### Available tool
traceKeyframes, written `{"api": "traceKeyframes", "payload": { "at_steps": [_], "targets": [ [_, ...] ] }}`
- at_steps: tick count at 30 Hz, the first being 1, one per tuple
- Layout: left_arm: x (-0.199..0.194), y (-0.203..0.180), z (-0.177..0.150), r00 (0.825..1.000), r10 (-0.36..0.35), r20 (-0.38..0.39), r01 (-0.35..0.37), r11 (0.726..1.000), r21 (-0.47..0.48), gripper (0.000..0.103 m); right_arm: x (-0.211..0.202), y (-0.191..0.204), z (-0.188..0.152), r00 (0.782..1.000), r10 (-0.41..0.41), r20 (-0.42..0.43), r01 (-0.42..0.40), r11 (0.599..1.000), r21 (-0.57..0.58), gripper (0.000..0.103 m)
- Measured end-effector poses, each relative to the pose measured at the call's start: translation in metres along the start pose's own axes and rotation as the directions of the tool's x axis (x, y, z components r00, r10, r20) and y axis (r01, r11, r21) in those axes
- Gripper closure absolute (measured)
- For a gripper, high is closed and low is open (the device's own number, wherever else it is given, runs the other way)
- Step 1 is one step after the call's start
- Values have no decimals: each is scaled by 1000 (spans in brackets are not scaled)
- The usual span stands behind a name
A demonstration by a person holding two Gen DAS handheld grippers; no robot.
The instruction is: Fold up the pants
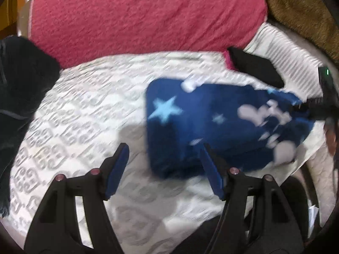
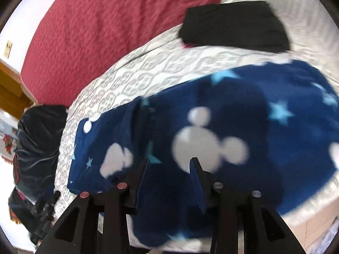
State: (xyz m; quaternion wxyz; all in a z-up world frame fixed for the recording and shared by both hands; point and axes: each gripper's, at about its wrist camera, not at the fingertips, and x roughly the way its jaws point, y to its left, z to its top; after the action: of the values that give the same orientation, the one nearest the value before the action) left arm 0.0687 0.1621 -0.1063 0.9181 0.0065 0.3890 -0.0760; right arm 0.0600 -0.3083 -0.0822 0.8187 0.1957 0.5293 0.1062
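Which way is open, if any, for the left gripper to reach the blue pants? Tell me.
Probably yes. The left gripper is open above the patterned bedspread, and the blue pants lie just ahead to its right, with nothing between them.

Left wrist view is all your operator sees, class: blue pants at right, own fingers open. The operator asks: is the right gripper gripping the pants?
Observer: No, the right gripper is open, poised over the pants.
Operator: What is in front of it?
Observer: A white mouse-head print, just ahead of it.
Operator: Anything on the room's far left?
Observer: A small wall plate, which your view does not show.
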Motion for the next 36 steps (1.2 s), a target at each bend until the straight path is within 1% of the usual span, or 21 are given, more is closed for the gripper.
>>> {"api": "traceKeyframes", "payload": {
  "at_steps": [2,3,5,6,9,11,12,13,15,16,17,18,20,23,26,28,29,32,34,35,36],
  "targets": [
    [7,-14,12,1000,-8,9,8,999,41,33,-15,-16,-6,999,-19,25,18,999,27,64],
    [16,-29,20,1000,-27,10,27,997,78,33,-22,-24,-9,999,-32,37,30,998,46,64],
    [29,-48,31,998,-61,2,61,991,116,33,-35,-43,-14,997,-50,54,45,995,90,63],
    [39,-67,39,995,-100,-4,99,984,146,33,-41,-53,-17,996,-57,62,50,992,119,62],
    [60,-112,50,989,-149,-17,149,962,228,33,-53,-85,-25,995,-67,77,49,975,217,62],
    [75,-141,50,983,-174,-55,182,942,282,33,-59,-106,-30,995,-58,86,32,959,281,61],
    [84,-154,46,976,-194,-94,214,931,295,33,-61,-114,-31,995,-56,88,27,953,303,60],
    [93,-162,41,966,-222,-134,252,923,289,33,-63,-120,-32,994,-57,91,25,946,322,59],
    [109,-174,28,935,-278,-218,328,914,241,32,-63,-132,-34,993,-66,101,26,934,356,54],
    [113,-180,21,947,-246,-207,295,920,256,31,-63,-138,-34,992,-68,104,25,929,369,53],
    [112,-184,17,959,-220,-181,266,920,288,30,-63,-145,-33,992,-64,108,17,921,389,51],
    [110,-189,14,966,-197,-168,243,913,329,30,-61,-148,-33,992,-58,109,10,916,401,47],
    [106,-191,14,968,-189,-166,236,907,348,30,-57,-157,-29,993,-37,111,-14,905,426,44],
    [98,-182,24,958,-223,-178,269,915,300,30,-50,-165,-26,993,-31,113,-24,890,456,39],
    [87,-172,32,954,-257,-157,289,927,240,30,-48,-174,-21,988,7,156,-86,858,506,36],
    [82,-165,35,953,-267,-145,294,931,216,30,-47,-178,-16,985,8,174,-102,839,535,35],
    [79,-160,38,951,-278,-138,302,933,198,30,-49,-181,-15,984,4,179,-102,836,539,35],
    [75,-151,43,944,-306,-126,322,935,147,30,-47,-183,-5,981,-41,191,-72,831,551,35],
    [78,-145,46,934,-333,-130,346,933,94,30,-46,-185,-1,976,-68,208,-62,825,561,35],
    [81,-143,47,928,-346,-137,357,932,70,30,-45,-183,1,970,-97,223,-46,827,560,35],
    [86,-142,47,922,-358,-148,367,929,43,30,-43,-180,3,968,-121,219,-21,834,551,43]
  ]
}}
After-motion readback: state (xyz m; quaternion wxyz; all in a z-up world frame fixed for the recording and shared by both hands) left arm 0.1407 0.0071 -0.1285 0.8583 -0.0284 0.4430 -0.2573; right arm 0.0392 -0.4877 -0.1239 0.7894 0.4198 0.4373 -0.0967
